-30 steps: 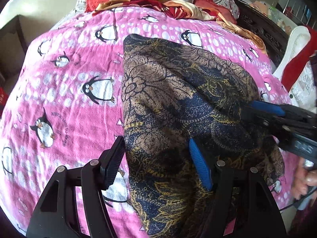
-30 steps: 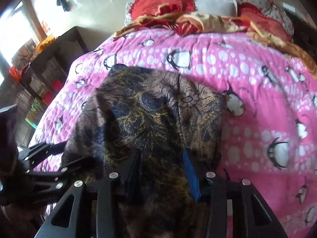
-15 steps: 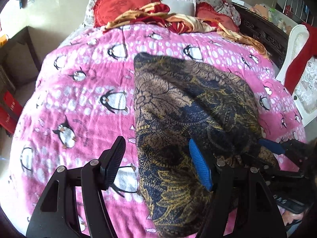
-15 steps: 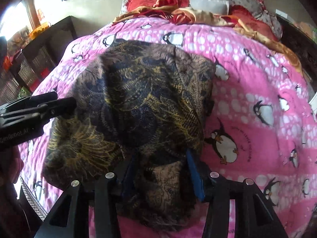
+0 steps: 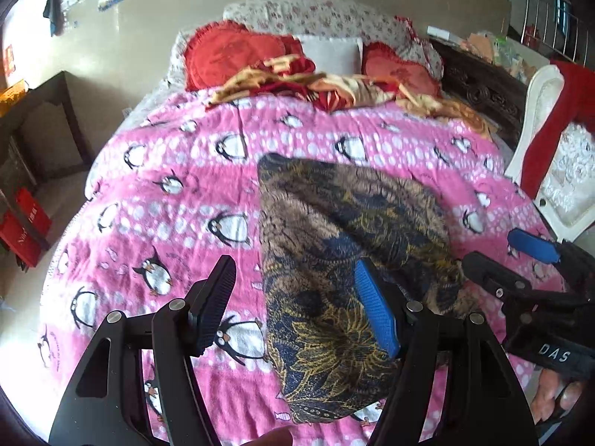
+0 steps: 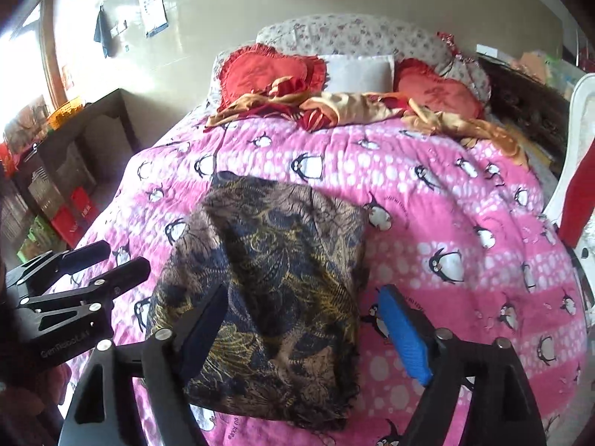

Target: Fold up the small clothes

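Since half a second ago both grippers have released and drawn back. Left gripper (image 5: 297, 308) and right gripper (image 6: 305, 330) stand wide open, holding nothing. The patterned garment (image 6: 275, 267) lies folded at frame centre on the penguin blanket (image 6: 446, 193), evidently laid down after a fold.

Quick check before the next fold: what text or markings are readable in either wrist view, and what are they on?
"DAS" on the right gripper body.
"GenRoboLab"-like embossing on the left gripper body, only faintly legible.
Eye chart on the wall: rows too small to read.
Red boxes on the floor: print blurred.
Penguin blanket: small script unreadable.
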Tool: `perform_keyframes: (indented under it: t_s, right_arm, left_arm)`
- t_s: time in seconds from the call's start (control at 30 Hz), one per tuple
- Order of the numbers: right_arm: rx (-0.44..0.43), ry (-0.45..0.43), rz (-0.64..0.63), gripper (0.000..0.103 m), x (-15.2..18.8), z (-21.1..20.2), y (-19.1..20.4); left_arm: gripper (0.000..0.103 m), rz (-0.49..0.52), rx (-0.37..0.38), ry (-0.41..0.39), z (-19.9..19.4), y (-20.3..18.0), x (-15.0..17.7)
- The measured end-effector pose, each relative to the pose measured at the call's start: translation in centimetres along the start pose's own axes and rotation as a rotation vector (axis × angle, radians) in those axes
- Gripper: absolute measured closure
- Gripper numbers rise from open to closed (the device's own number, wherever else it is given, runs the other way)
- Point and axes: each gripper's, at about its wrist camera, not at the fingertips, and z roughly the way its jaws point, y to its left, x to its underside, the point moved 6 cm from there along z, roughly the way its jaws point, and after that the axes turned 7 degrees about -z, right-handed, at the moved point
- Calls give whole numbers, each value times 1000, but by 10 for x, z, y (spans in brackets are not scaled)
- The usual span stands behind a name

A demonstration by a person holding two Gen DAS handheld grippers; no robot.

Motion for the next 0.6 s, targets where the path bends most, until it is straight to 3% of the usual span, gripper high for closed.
perform_keyframes:
  t_s: [0.6]
  right_arm:
    - [10, 2, 40, 20, 3, -9, 6]
  left_arm:
    - [36, -15, -9, -38, -16, 2, -4]
